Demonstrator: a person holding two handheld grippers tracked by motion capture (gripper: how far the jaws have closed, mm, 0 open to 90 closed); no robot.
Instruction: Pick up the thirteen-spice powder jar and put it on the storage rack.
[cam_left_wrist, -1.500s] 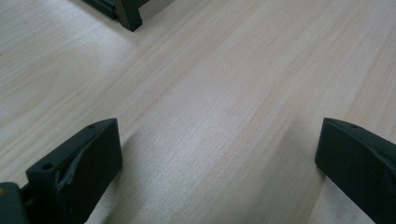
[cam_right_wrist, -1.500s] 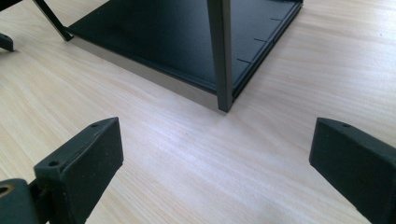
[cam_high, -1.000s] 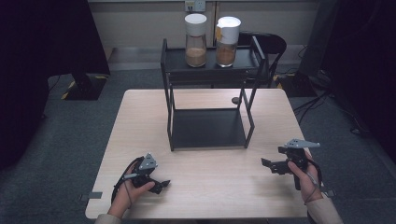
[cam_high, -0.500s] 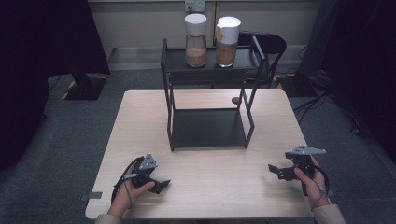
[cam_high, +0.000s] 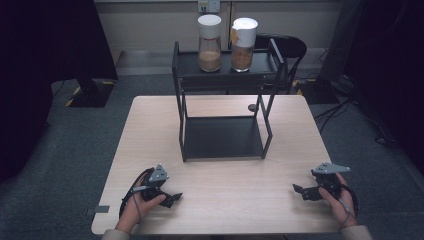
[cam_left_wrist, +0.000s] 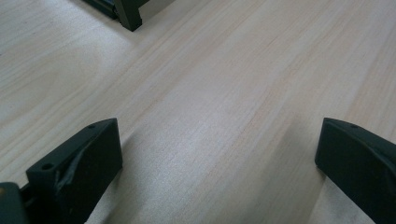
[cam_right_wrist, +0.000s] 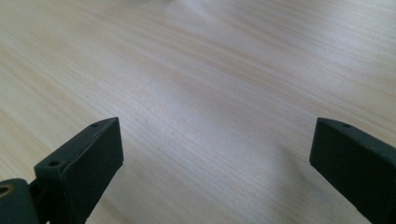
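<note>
Wooden table (cam_high: 225, 200) bare up front; two jars (cam_high: 209, 36) sit untouched on top of the black rack (cam_high: 225, 115). My left gripper (cam_high: 170, 199) and right gripper (cam_high: 302, 192) rest low, jaws wide apart, empty. Nothing started, I'd say.

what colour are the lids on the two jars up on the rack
Both lids are white, on jars atop the black rack; clearest in the high view.

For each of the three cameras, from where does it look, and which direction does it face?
High view: above the person's side, facing forward and down on the table, black rack and two jars; both hands, left gripper and right gripper show.
Left gripper view: rides the left gripper, looks over bare wood toward a rack foot; jaws wide apart.
Right gripper view: rides the right gripper, faces bare tabletop; jaws wide apart.
Shared: all show the tabletop.
</note>
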